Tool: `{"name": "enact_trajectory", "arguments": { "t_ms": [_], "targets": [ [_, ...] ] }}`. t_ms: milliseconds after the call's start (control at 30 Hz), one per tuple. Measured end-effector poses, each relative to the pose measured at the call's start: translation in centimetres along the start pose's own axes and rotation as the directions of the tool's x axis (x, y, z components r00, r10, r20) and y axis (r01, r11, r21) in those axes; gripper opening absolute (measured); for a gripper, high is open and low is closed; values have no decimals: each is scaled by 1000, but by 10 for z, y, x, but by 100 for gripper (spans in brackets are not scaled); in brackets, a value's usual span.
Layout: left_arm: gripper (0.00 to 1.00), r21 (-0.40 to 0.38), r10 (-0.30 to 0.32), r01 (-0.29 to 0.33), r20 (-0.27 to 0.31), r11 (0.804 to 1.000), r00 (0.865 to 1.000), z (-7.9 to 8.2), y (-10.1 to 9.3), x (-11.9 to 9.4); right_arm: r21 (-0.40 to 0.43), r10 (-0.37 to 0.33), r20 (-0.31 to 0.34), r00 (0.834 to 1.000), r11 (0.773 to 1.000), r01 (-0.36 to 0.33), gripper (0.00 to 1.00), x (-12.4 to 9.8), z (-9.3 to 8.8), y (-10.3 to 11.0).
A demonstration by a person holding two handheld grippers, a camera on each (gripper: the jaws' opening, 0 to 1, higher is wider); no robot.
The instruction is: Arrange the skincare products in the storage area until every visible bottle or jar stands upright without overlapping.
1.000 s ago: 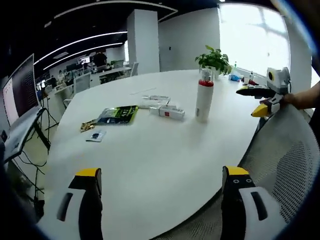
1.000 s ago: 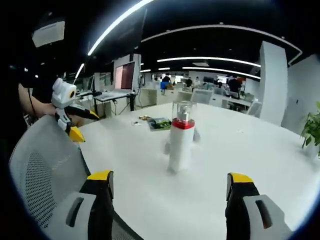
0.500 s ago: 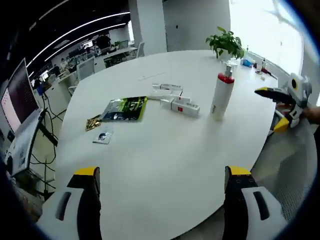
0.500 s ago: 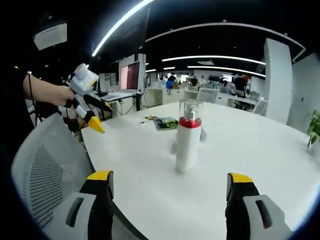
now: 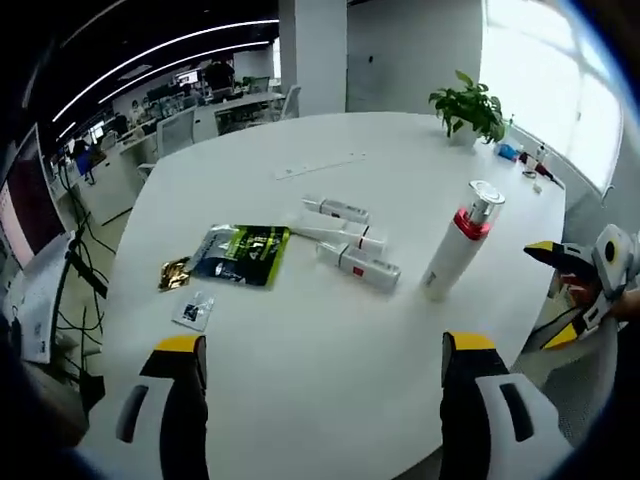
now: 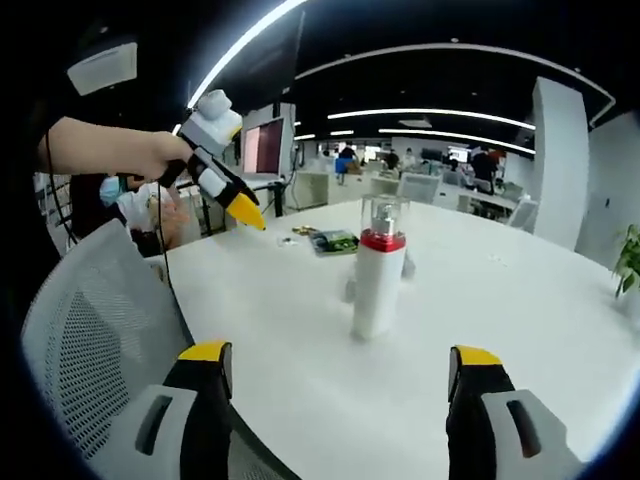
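A tall white pump bottle [image 5: 456,241] with a red band and clear cap stands upright on the white round table [image 5: 300,330]; it also stands at the centre of the right gripper view [image 6: 377,270]. Three white tubes [image 5: 345,235] lie flat to its left. My left gripper [image 5: 318,352] is open, raised above the table's near part with nothing between its jaws. My right gripper [image 6: 335,360] is open over the table edge, short of the bottle. The right gripper [image 5: 575,285] enters the left gripper view at the right, and the left gripper [image 6: 225,150] hangs high at left in the right gripper view.
A green foil pouch [image 5: 242,252], a gold sachet [image 5: 174,272] and a small white sachet [image 5: 193,311] lie left of the tubes. A potted plant [image 5: 470,108] stands at the far rim. A grey mesh chair [image 6: 90,340] sits at the table's edge. Desks and monitors are beyond.
The left gripper has risen and now looks down on the table from higher. The right gripper has barely moved. Bottle and tubes stay where they were.
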State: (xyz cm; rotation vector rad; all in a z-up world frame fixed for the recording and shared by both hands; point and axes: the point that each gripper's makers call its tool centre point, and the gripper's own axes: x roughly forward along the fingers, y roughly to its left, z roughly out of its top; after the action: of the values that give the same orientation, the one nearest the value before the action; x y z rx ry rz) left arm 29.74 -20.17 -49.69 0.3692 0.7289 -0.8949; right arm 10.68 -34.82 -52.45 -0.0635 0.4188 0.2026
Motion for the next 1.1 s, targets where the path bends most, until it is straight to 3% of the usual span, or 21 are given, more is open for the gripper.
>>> {"name": "enact_trajectory", "arguments": {
  "t_ms": [200, 267, 400, 633, 733, 800, 933, 1000, 1100],
  "targets": [
    [88, 37, -20, 21, -27, 999, 999, 13, -5, 3, -5, 5, -24, 1000, 1000, -5, 89, -1, -3, 1],
    [85, 33, -38, 40, -60, 999, 997, 13, -19, 0, 5, -13, -36, 999, 1000, 13, 90, -2, -6, -3],
    [86, 31, -69, 72, -101, 997, 993, 19, -27, 11, 16, -15, -64, 998, 1000, 17, 90, -1, -13, -7],
    [83, -45, -90, 84, -152, 995, 984, 34, -26, 24, 13, -15, -53, 999, 1000, 15, 89, 0, -13, -8],
    [77, -66, -92, 82, -166, 994, 982, 37, -29, 28, 20, -9, -66, 998, 1000, 10, 87, 1, -17, -7],
    [75, -84, -100, 86, -175, 993, 979, 42, -13, 46, 20, -12, -62, 998, 1000, 13, 85, 1, -17, -8],
    [74, -78, -105, 91, -193, 993, 976, 43, -30, 47, 24, -15, -58, 998, 1000, 16, 85, 1, -17, -9],
    [73, -75, -114, 100, -206, 992, 972, 45, -24, 58, 21, -17, -56, 998, 1000, 18, 84, 1, -16, -9],
    [67, -147, -157, 126, -225, 981, 962, 50, -32, 65, 34, -19, -56, 998, 999, 21, 84, 1, -17, -10]
  ]
}}
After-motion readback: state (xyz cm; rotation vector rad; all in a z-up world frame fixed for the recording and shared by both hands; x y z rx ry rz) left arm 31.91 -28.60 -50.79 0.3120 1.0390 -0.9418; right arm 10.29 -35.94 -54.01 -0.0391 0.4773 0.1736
